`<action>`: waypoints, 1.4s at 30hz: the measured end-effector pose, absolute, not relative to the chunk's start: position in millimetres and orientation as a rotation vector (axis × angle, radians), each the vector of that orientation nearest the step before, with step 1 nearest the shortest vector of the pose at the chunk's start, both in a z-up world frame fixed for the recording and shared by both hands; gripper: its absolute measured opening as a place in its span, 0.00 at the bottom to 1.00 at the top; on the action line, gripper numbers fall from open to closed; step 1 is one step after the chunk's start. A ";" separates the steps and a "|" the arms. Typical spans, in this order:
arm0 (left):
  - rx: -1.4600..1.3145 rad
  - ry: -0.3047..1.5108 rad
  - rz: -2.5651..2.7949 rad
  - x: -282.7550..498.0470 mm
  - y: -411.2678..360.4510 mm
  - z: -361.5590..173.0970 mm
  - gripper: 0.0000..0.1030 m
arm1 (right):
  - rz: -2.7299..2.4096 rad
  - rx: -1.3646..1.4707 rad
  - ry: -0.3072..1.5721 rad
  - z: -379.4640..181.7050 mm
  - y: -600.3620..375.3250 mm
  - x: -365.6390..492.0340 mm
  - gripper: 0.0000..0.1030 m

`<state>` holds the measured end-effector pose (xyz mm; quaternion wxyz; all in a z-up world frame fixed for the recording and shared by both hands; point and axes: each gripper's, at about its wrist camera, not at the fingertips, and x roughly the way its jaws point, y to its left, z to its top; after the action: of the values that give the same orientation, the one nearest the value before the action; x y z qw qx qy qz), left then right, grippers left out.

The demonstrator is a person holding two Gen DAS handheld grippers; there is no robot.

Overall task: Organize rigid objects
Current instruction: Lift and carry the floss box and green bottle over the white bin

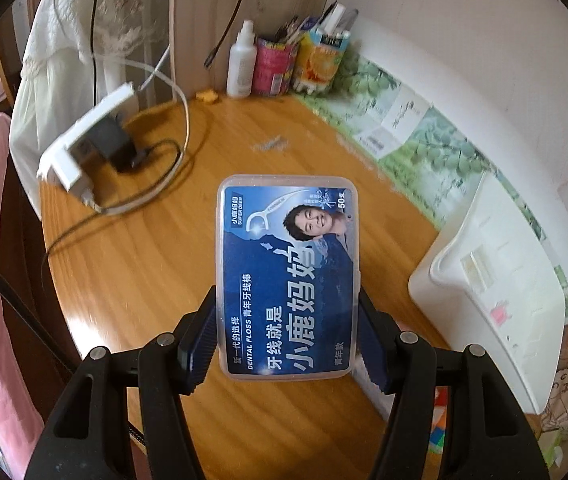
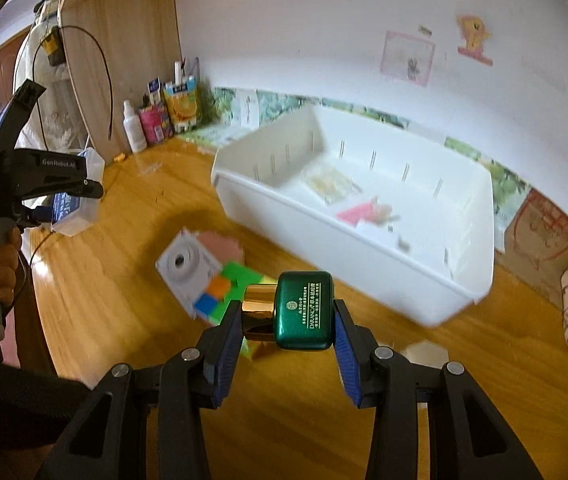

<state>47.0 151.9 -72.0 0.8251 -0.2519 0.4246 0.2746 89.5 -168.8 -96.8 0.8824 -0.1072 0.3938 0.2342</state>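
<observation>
**Both grippers loaded above the wooden desk**

Gripping a clear dental floss pick box (image 1: 288, 276) by its long sides, the left gripper (image 1: 288, 332) holds it off the wooden desk (image 1: 156, 280); the blue label faces the camera. At ten o'clock from the box lies a white power strip (image 1: 84, 148) with a black adapter plugged in, and at twelve o'clock, against the back panel, stand a white spray bottle (image 1: 241, 62) and two printed holders full of pens (details blurred). At three o'clock sits the white storage bin (image 1: 484, 280).

In the right wrist view, the right gripper (image 2: 289, 328) is clamped on a green bottle (image 2: 304, 310) with a gold cap, lying sideways between the pads. A Rubik's cube (image 2: 224, 296) rests on the desk at ten o'clock from it, touching a small white camera-shaped box (image 2: 184, 268). The bin stands at one o'clock, a few small items inside.
</observation>
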 end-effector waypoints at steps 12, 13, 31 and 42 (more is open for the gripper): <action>-0.468 0.812 0.481 89.1 162.2 -40.4 0.63 | 0.428 -0.187 0.735 -76.9 -154.8 118.0 0.42; -0.462 0.807 0.469 92.4 162.0 -38.5 0.63 | 0.422 -0.182 0.730 -75.9 -154.7 120.5 0.42; -0.266 0.779 0.179 166.1 121.6 -19.6 0.63 | 0.279 -0.053 0.626 -79.1 -159.8 163.8 0.42; -0.104 0.774 -0.021 200.1 72.4 -25.6 0.63 | 0.245 0.000 0.649 -100.8 -155.8 182.9 0.42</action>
<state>200.1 72.4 -25.6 0.9247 -0.0507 0.3771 -0.0101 182.9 -155.8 -100.8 0.9404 0.0002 0.3182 0.1199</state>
